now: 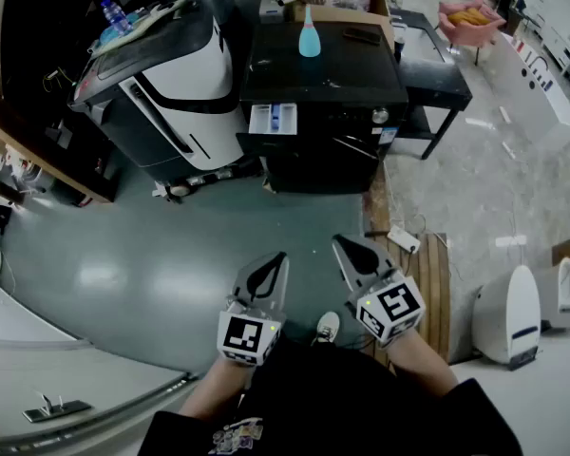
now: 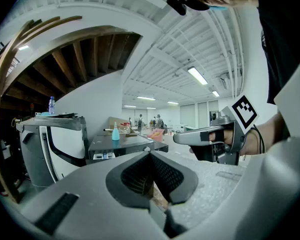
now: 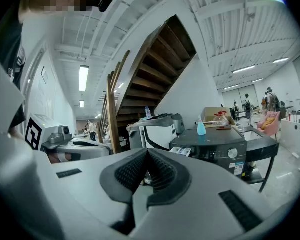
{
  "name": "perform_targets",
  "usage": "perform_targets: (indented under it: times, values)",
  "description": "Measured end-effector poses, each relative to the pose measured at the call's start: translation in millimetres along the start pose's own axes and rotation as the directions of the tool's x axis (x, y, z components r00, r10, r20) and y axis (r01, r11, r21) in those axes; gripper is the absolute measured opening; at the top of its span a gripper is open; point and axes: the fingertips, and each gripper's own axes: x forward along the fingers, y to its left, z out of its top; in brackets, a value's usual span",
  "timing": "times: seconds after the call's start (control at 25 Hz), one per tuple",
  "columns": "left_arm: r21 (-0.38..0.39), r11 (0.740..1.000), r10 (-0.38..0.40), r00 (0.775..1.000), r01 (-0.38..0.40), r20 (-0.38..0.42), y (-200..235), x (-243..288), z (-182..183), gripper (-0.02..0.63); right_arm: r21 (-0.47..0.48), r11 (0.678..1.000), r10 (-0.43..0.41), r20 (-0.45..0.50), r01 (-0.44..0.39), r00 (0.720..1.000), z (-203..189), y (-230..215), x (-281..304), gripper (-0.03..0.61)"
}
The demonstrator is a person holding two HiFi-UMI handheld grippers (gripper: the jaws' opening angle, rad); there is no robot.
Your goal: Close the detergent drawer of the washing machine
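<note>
Left claw [image 1: 282, 256]: clenched, pads pressed together, nothing between them. Held over the floor, well apart from the washer, marker cube on the person's side.
Right claw [image 1: 338, 241]: also clenched and empty. Just beside the left claw, tips angled in toward each other.
Floor [image 1: 142, 255]: grey-green and glossy; the machines stand on it.
White-and-black machine [image 1: 171, 93]: big unit just beside the washer's left side.
Washing machine [image 1: 328, 150]: black, front facing the person, round knob [image 1: 381, 115] near the right end of its control strip.
Side worktop [image 1: 437, 69]: black, right up against the washer's right side.
Wood slats [image 1: 432, 274]: on the floor, right of the right claw.
Detergent drawer [image 1: 272, 120]: pulled out at the top left corner of the washer's front. White tray with a blue insert showing. Neither claw is near it.
Blue bottle [image 1: 310, 34]: upright on the washer's top, near the back edge, about mid-width.
Water bottle [image 1: 114, 12]: on the white-and-black machine's top, far left edge.
Dark flat item [image 1: 366, 35]: on the washer's top, back right corner. Can't tell what it is.
</note>
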Motion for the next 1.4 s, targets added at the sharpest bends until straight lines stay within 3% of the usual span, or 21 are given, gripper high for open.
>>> perform_targets:
  times: [0.76,1.4]
  values:
    - [-0.017,1.0,0.0,1.0,0.0,0.008,50,-9,6,0.005,0.022,1.0,0.004,0.024,-0.004,1.0,11,15,42,-0.002]
    - [-0.034,0.999,-0.01,1.0,0.011,0.024,127,-17,14,0.005,0.036,0.999,-0.019,0.032,0.018,0.999,28,37,108,0.0]
